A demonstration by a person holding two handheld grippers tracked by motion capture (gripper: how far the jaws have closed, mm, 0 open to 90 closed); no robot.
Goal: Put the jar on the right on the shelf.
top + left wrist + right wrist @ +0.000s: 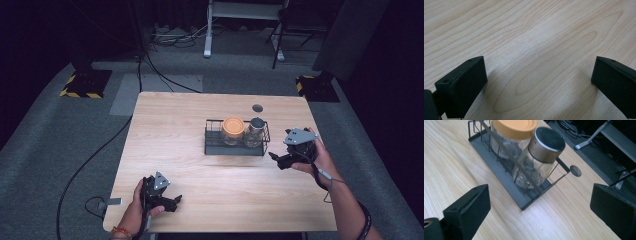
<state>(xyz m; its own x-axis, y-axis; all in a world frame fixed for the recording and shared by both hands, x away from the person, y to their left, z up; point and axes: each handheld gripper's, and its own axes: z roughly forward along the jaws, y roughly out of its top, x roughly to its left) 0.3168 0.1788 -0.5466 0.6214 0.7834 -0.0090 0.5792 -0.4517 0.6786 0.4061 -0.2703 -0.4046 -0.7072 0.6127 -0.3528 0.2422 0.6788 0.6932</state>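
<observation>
Wire rack (235,148) mid-table, right claw (278,158) beside

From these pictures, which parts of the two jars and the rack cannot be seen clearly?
- Orange-lid jar: right gripper view, its top is cut off by the upper edge; contents cannot be told through the glass.
- Metal-lid jar: its base is hidden behind the wire rack rail.
- High view: both jars are too small to read any label.
- Right gripper: jaws wide apart, tips cut off by the bottom edge.
</observation>
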